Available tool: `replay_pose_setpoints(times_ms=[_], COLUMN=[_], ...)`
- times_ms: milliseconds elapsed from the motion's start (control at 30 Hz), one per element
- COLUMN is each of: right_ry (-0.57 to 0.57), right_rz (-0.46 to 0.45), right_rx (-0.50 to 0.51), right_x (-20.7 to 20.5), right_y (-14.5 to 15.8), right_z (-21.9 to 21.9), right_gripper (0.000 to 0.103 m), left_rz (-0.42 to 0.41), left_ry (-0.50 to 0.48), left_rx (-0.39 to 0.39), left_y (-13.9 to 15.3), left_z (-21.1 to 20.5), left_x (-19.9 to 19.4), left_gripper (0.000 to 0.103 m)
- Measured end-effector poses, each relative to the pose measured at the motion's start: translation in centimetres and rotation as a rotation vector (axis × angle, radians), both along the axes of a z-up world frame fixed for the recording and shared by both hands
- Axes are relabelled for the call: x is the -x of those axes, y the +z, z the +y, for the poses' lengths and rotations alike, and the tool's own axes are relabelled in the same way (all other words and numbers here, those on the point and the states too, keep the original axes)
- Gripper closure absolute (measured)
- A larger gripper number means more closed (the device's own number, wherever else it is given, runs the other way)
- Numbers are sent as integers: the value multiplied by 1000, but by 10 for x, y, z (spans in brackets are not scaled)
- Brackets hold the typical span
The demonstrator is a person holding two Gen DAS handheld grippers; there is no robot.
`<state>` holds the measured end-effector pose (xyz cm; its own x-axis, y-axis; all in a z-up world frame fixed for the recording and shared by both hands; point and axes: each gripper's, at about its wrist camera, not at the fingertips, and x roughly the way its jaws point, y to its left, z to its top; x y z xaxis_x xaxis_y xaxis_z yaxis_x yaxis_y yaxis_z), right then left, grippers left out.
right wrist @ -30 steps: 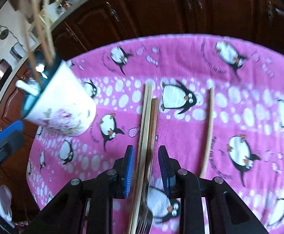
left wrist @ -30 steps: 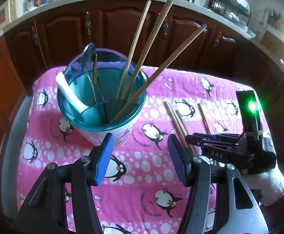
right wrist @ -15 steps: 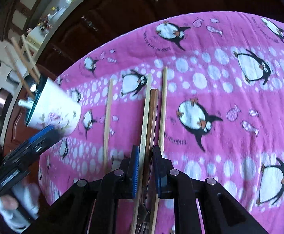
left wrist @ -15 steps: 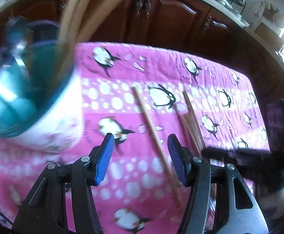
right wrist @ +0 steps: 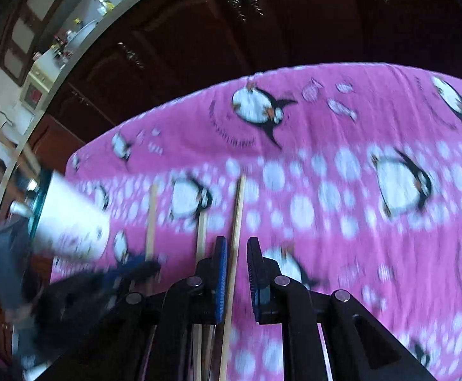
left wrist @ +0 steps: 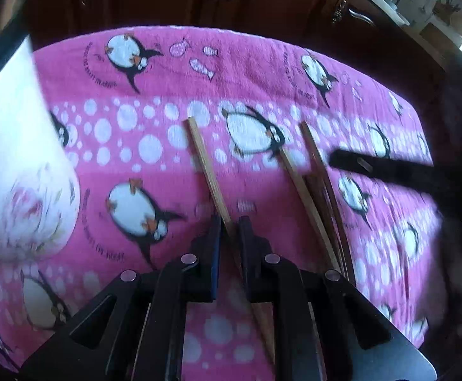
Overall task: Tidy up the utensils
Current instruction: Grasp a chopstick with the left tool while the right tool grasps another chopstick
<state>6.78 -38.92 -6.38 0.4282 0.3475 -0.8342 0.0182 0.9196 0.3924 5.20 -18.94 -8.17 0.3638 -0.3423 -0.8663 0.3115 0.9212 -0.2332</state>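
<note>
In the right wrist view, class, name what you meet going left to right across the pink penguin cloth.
Left gripper → white utensil cup → leftmost chopstick → middle chopstick → chopstick between the right gripper's fingers.

Pink fleece cloth with penguin print (left wrist: 173,76) lies directly in front of dark brown wooden cabinet doors (right wrist: 205,28).

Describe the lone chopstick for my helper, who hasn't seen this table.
On the pink penguin cloth, look right of the white cup. One wooden chopstick lies alone between the fingers of the left gripper, apart from the bundle farther right.
</note>
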Motion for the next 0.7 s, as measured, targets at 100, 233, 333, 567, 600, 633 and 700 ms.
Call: replay_pose_setpoints(times_ms=[100, 233, 333, 567, 600, 633, 700], right_ry=[12, 47, 80, 53, 53, 53, 55], right_rz=[45, 35, 52, 99, 94, 87, 76], right_rx=[-26, -18, 4, -7, 5, 13, 20], right_x=[-20, -8, 16, 36, 34, 32, 27], right_y=[-16, -11, -9, -13, -13, -13, -14], right_z=[0, -5, -12, -28, -26, -25, -19], right_gripper=[91, 97, 97, 95, 95, 95, 95], left_rz=[10, 33, 7, -23, -24, -24, -37], left_ry=[-15, -49, -67, -33, -33, -34, -44], left_rx=[-4, 1, -6, -79, -92, -108, -129], left_y=[1, 1, 4, -1, -2, -3, -2], left_z=[8, 16, 17, 0, -5, -10, -18], left_x=[16, 40, 46, 8, 2, -3, -9], left_gripper=[97, 98, 93, 61, 61, 61, 65])
